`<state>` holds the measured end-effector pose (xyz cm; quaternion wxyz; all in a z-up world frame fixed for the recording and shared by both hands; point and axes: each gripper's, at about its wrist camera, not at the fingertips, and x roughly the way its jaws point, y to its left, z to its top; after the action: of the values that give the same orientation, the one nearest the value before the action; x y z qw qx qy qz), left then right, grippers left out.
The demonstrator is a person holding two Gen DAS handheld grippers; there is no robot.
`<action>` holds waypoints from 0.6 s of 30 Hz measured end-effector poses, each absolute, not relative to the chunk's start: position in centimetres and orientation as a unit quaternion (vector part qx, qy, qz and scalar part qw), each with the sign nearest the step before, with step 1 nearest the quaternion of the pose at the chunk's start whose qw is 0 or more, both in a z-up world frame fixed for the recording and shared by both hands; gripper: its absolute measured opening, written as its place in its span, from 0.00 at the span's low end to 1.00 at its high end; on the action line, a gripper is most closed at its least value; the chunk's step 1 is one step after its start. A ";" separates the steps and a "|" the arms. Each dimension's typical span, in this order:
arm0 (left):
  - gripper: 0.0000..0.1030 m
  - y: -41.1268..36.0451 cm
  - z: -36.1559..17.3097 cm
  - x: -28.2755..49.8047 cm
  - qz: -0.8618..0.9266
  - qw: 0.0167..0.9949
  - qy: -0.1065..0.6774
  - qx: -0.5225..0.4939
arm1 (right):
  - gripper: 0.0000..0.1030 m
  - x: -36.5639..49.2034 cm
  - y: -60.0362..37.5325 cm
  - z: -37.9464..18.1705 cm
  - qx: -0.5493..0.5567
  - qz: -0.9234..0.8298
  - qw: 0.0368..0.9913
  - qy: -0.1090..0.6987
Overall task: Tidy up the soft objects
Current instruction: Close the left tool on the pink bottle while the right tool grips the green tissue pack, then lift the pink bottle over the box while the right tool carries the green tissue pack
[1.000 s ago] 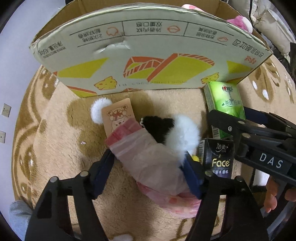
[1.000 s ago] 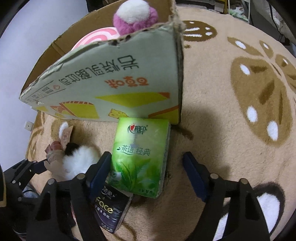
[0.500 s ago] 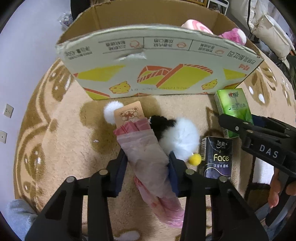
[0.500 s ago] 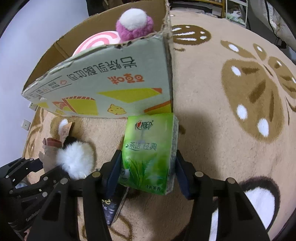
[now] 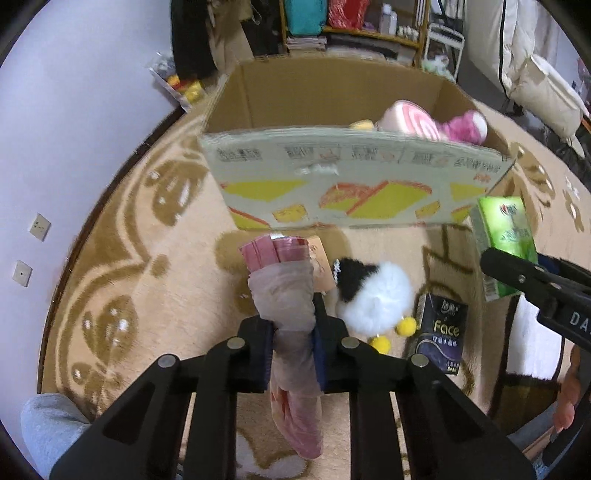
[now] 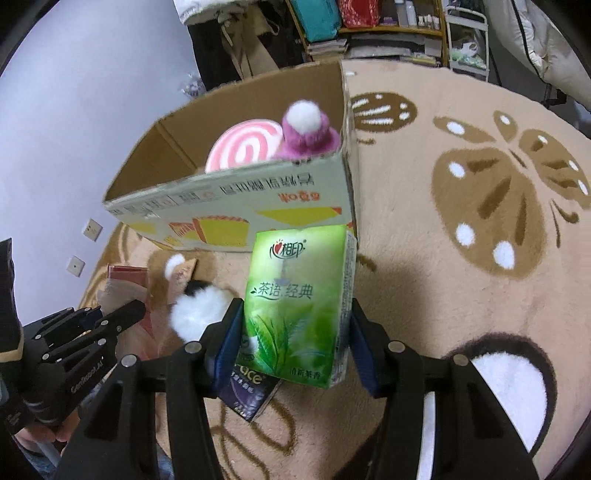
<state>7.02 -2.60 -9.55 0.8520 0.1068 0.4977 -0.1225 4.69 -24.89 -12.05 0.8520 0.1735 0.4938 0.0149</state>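
Floor: beige carpet [image 6: 424, 295] with brown butterfly motifs, filling the centre. Wall: pale lilac [image 5: 85, 92], at 9 to 11 o'clock, bearing two white wall sockets [image 5: 31, 249]. Furniture: wooden shelving [image 6: 391, 22] at 12 o'clock, stacked with books and oddments.

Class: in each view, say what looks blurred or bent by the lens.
Left wrist view: the box print is smeared by motion blur and its top edge bows, fisheye distortion. Right wrist view: the green pack is sharp, the box lettering blurred, the rug curved.
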 end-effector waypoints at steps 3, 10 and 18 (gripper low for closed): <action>0.16 -3.0 -8.0 6.5 -0.113 0.870 0.471 0.097 | 0.55 3.9 -25.6 -10.6 0.182 0.012 0.860 0.477; 0.16 -2.9 -3.6 5.0 -0.103 0.910 0.387 0.104 | 0.55 3.1 -25.3 -7.9 0.199 0.022 0.879 0.433; 0.16 -1.7 0.2 5.1 -0.091 0.935 0.333 0.084 | 0.55 2.4 -24.9 -4.1 0.185 0.029 0.907 0.377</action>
<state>5.12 -1.69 0.22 0.9349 0.0836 0.3327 -0.0914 2.39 -24.88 -4.10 0.9070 0.1850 0.3771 0.0292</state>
